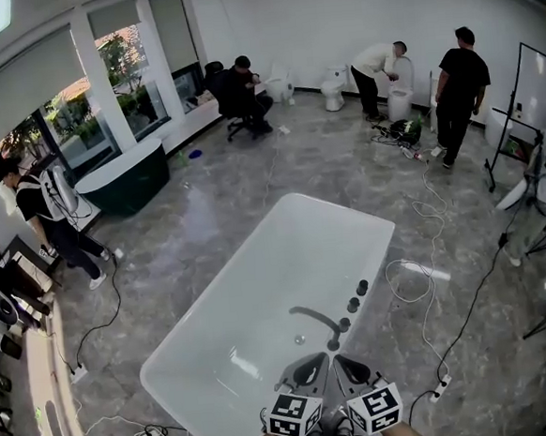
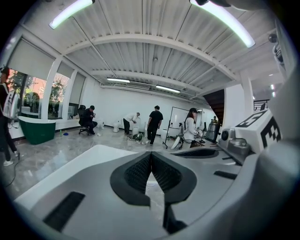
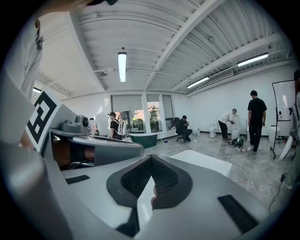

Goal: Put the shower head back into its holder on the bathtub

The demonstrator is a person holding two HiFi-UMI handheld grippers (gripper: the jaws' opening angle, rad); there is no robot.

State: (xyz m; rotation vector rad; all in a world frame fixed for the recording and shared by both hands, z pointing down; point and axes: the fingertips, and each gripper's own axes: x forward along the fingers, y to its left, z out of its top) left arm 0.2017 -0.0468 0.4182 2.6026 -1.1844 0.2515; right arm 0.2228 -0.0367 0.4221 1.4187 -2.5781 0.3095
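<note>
A white bathtub (image 1: 260, 289) fills the middle of the head view. On its near right rim stand a dark curved spout (image 1: 316, 316) and a row of three dark round fittings (image 1: 352, 304); I cannot make out a shower head among them. My left gripper (image 1: 312, 360) and right gripper (image 1: 346, 359) hover side by side just short of the tub's near end, both shut with nothing between the pads. In the left gripper view the left gripper (image 2: 151, 154) has its jaw tips touching, with the tub (image 2: 89, 157) showing past them. In the right gripper view the right gripper (image 3: 151, 157) looks the same.
Cables (image 1: 419, 285) and a power strip (image 1: 441, 387) lie on the grey floor right of the tub. A dark green tub (image 1: 124, 182) stands by the windows at the left. Several people (image 1: 458, 90) work at the far wall near toilets (image 1: 334, 90).
</note>
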